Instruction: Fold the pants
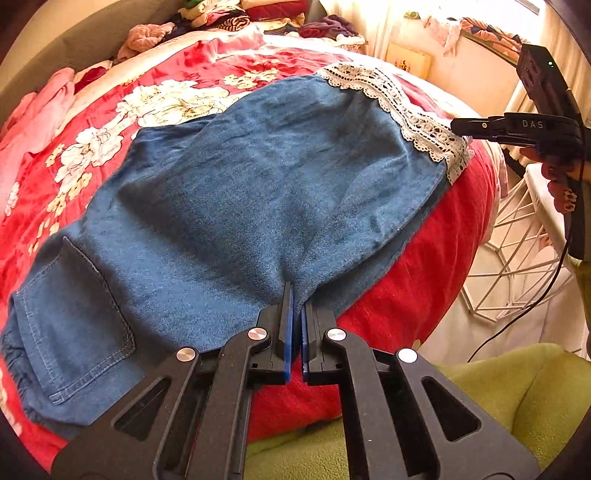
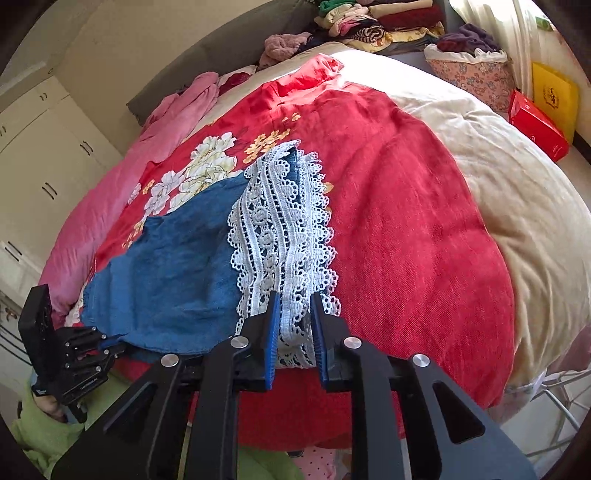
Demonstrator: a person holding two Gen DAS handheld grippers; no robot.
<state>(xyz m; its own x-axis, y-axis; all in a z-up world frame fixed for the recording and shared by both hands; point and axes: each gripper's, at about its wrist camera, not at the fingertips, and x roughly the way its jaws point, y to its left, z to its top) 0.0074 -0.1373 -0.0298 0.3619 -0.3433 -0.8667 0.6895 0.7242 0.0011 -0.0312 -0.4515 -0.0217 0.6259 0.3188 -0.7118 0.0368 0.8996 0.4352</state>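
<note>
Blue denim pants lie folded lengthwise on a red floral bedspread, back pocket at the near left and white lace hem at the far right. My left gripper is shut on the denim's near edge by the crotch. It also shows in the right wrist view, where the left gripper sits at the denim's lower left. My right gripper straddles the lace hem at the pants' near corner. Its jaws stand slightly apart and the lace lies loose between them. From the left wrist the right gripper is seen edge-on at the lace.
Piled clothes crowd the head of the bed. A pink blanket lies along one side and a cream duvet along the other. A white wire basket stands beside the bed, with green fabric below my grippers.
</note>
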